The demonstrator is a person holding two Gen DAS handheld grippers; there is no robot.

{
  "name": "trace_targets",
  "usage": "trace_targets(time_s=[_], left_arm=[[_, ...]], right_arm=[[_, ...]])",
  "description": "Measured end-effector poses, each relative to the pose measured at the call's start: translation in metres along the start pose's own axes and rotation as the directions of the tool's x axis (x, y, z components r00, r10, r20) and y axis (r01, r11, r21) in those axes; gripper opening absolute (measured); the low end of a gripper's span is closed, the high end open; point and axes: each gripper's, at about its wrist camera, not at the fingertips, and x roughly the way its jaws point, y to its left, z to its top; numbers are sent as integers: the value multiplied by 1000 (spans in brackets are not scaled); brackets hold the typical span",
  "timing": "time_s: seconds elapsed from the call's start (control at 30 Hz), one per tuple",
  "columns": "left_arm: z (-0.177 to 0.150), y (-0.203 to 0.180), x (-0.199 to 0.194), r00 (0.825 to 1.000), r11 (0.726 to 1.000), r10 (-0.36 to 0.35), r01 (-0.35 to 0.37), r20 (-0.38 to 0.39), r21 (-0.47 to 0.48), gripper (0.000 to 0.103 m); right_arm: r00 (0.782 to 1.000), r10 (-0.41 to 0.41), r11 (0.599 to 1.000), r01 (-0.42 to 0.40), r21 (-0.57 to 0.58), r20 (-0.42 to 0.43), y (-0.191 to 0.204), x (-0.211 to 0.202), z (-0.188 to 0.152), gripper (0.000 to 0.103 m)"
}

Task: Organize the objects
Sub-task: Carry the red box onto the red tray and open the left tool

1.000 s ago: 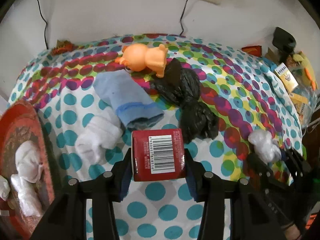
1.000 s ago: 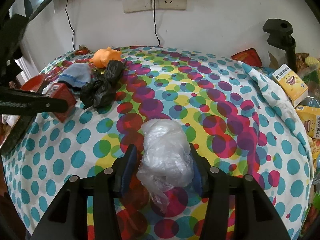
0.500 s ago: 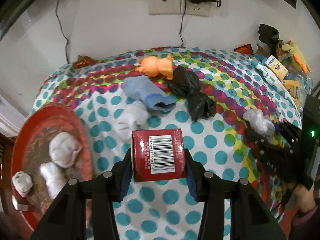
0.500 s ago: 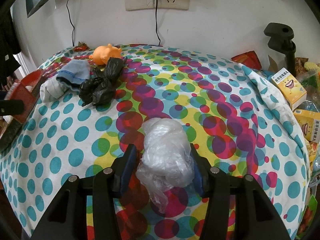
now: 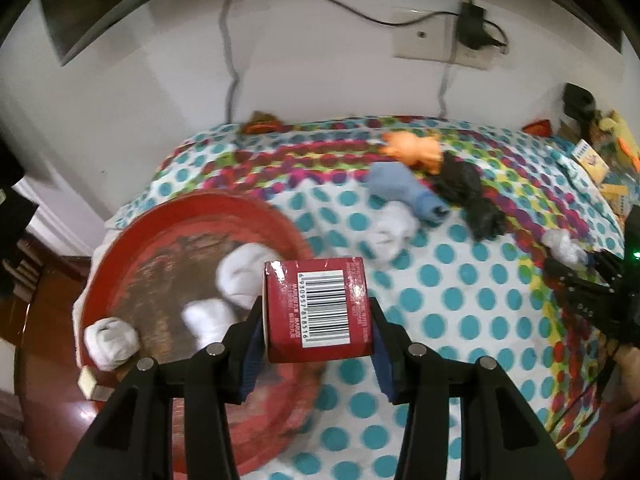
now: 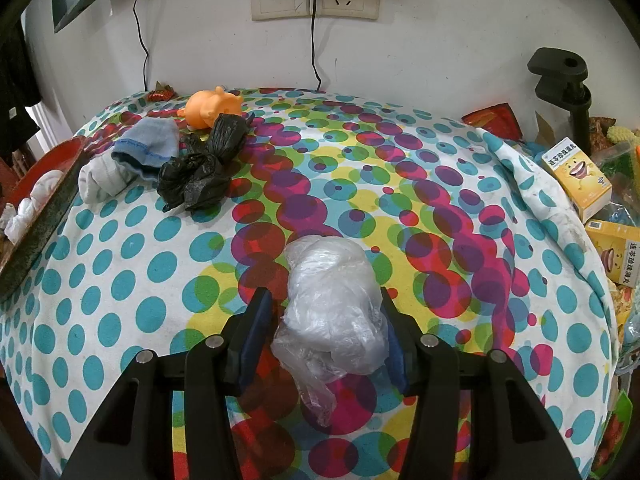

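Red barcoded box (image 5: 316, 310) clamped upright between the pads of the left gripper (image 5: 316, 320), hanging above the near-right rim of the red tray (image 5: 132, 240), which lies just left and below with rolled white socks (image 5: 244, 276) inside. Probably a short leftward carry, then a drop. Clear crumpled plastic bag (image 6: 332, 312) pinched in the right gripper (image 6: 326, 330), low over the dotted counter (image 6: 120, 280), well right of the tray.

Barcode numbered 6930957818516 on red box (image 5: 316, 310), Chinese print on yellow carton (image 6: 578, 178), too small to read
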Motion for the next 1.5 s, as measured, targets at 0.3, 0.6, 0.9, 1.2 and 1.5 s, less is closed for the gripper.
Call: trace_targets(time_s=[0.3, 0.6, 0.9, 1.2, 1.5], left_arm=[[-11, 61, -2, 998, 995, 61, -61, -4, -81, 47], [-22, 116, 15, 995, 981, 89, -95, -43, -171, 47], [-35, 148, 39, 991, 970, 98, -115, -89, -213, 47], [-41, 165, 62, 990, 968, 83, -107, -115, -228, 48], [-42, 174, 79, 986, 966, 98, -126, -133, -224, 48]], right_arm=[[1000, -5, 1000, 5, -1, -1, -2, 0, 0, 50], [1000, -7, 1000, 7, -1, 0, -2, 0, 0, 50], [1000, -7, 1000, 7, -1, 0, -2, 0, 0, 50], [1000, -9, 1000, 9, 0, -1, -3, 0, 0, 51], [1000, -7, 1000, 7, -3, 0, -3, 0, 0, 53]])
